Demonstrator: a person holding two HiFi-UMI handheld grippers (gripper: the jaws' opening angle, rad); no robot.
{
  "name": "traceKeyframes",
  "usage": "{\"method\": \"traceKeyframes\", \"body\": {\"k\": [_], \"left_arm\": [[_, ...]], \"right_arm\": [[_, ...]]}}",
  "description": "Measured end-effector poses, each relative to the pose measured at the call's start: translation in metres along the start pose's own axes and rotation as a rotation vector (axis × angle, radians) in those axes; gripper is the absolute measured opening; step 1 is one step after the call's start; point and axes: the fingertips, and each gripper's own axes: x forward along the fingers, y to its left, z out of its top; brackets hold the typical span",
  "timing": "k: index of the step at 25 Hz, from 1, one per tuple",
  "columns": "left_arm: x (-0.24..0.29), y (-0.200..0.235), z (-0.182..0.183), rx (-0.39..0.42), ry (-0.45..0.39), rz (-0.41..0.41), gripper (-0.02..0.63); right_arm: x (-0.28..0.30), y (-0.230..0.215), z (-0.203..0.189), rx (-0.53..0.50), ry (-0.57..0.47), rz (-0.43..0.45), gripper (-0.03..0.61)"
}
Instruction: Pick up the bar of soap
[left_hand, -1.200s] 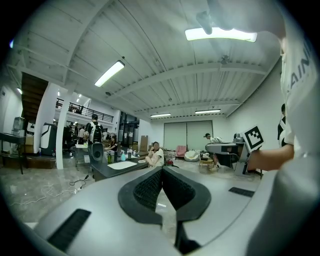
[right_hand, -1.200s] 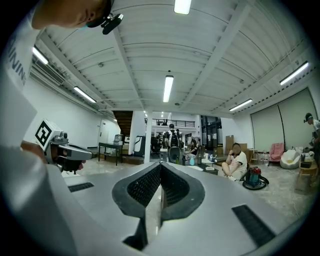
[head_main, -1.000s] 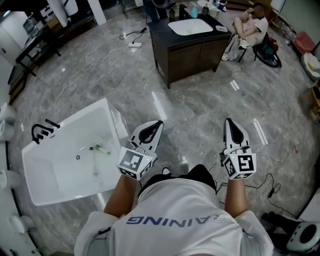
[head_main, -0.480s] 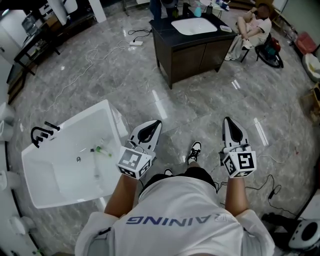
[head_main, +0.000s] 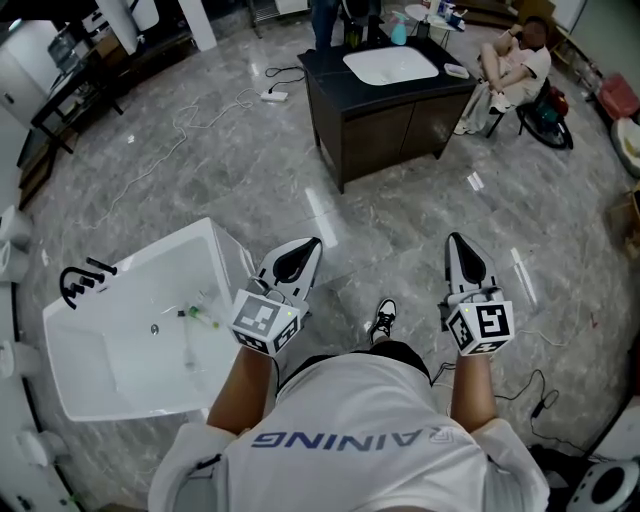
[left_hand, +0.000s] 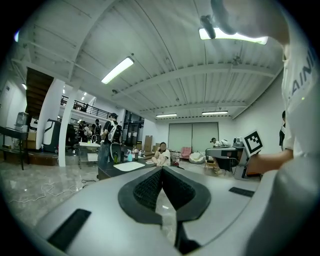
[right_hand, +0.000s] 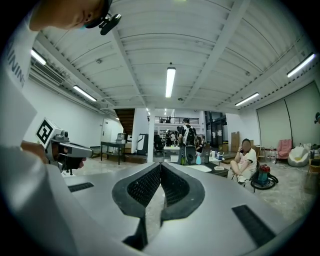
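Note:
No bar of soap can be made out for certain. A dark cabinet (head_main: 390, 95) with a white basin (head_main: 390, 65) stands far ahead, and a small white item (head_main: 455, 70) lies on its top right of the basin. My left gripper (head_main: 312, 243) and right gripper (head_main: 457, 240) are held side by side over the marble floor, both pointing toward the cabinet and well short of it. The left gripper (left_hand: 161, 170) has its jaws shut with nothing between them. The right gripper (right_hand: 160, 165) is shut and empty too. The cabinet (right_hand: 207, 169) shows small in the right gripper view.
A white tub-like basin (head_main: 90, 380) with a black tap (head_main: 80, 280) sits low at the left, close to my left arm. Cables (head_main: 200, 120) trail over the floor. A person sits on a chair (head_main: 520, 60) right of the cabinet; another stands behind it.
The floor has slid toward me as I walk forward, so the cabinet sits a little nearer. A shoe has stepped into view between the grippers. Both grippers keep their stance and stay shut.

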Motion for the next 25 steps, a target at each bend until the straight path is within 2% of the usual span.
{"method": "traceKeyframes", "body": {"k": [6, 13, 21, 25], "left_arm": [[0.054, -0.003, 0.017, -0.004, 0.007, 0.015, 0.003], [0.134, -0.012, 0.037, 0.046, 0.022, 0.029, 0.002], [0.214, -0.020, 0.037, 0.046, 0.050, 0.048, 0.002], [0.240, -0.020, 0.034, 0.041, 0.059, 0.057, 0.002]], "right_arm": [[0.032, -0.051, 0.008, 0.011, -0.006, 0.028, 0.015], [0.059, -0.130, 0.004, 0.046, -0.020, 0.031, 0.015], [0.086, -0.211, -0.003, 0.054, -0.023, 0.040, 0.015], [0.101, -0.235, -0.006, 0.071, -0.025, 0.038, 0.015]]}}
